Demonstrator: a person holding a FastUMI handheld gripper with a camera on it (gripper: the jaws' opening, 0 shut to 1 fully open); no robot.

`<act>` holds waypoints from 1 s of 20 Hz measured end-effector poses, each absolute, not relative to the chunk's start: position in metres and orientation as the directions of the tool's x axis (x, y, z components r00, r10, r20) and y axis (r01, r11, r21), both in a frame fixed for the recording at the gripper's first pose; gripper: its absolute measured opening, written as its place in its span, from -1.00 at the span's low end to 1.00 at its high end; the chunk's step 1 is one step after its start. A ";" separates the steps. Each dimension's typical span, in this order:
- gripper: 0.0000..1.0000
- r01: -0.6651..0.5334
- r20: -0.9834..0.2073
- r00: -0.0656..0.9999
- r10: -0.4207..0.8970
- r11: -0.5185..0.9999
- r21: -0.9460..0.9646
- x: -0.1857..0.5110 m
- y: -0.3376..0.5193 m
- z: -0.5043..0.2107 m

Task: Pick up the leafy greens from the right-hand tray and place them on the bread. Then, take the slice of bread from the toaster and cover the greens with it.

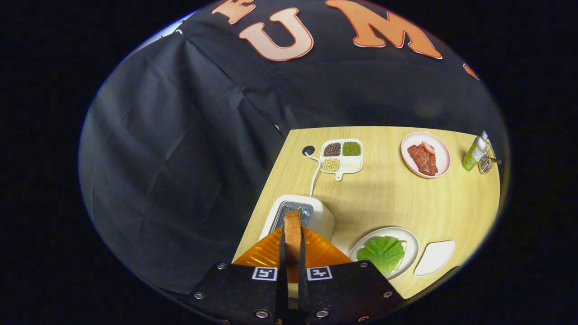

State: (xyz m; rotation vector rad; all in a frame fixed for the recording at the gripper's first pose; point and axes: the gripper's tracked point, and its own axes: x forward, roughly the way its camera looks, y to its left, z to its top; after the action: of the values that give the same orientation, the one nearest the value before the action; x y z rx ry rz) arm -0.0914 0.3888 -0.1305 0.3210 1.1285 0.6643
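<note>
My gripper (292,234) is shut on a slice of bread (292,228), which stands on edge between the two orange fingers (266,253). The slice hangs above the white toaster (321,217), whose open slot (295,210) lies just beyond it. To the right of the fingers, a white plate (410,246) carries the leafy greens (381,253) spread flat over a bread slice, of which just a corner (403,245) peeks out. An empty white tray (435,257) lies right of that plate.
A white cord (314,174) runs from the toaster to a hole in the wooden table (388,194). Further back stand a divided dish of beans (341,155), a pink plate of meat (425,154), a green bottle (474,152) and a small glass (485,163). The table's left edge is under the fingers.
</note>
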 end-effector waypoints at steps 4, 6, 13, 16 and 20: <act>-0.81 -0.291 -0.711 0.281 0.644 0.764 0.576 -0.092 0.344 -0.142; -0.81 -0.260 -0.718 0.274 0.639 0.768 0.585 -0.095 0.321 -0.158; -0.81 -0.183 -0.733 0.214 0.646 0.764 0.619 -0.113 0.274 -0.217; -0.81 -0.149 -0.719 0.177 0.672 0.740 0.656 -0.123 0.269 -0.238; -0.81 -0.131 -0.694 0.135 0.707 0.707 0.695 -0.135 0.270 -0.265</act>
State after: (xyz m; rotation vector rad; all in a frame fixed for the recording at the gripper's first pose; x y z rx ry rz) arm -0.1349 0.2701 -0.2650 0.5427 1.3035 0.6521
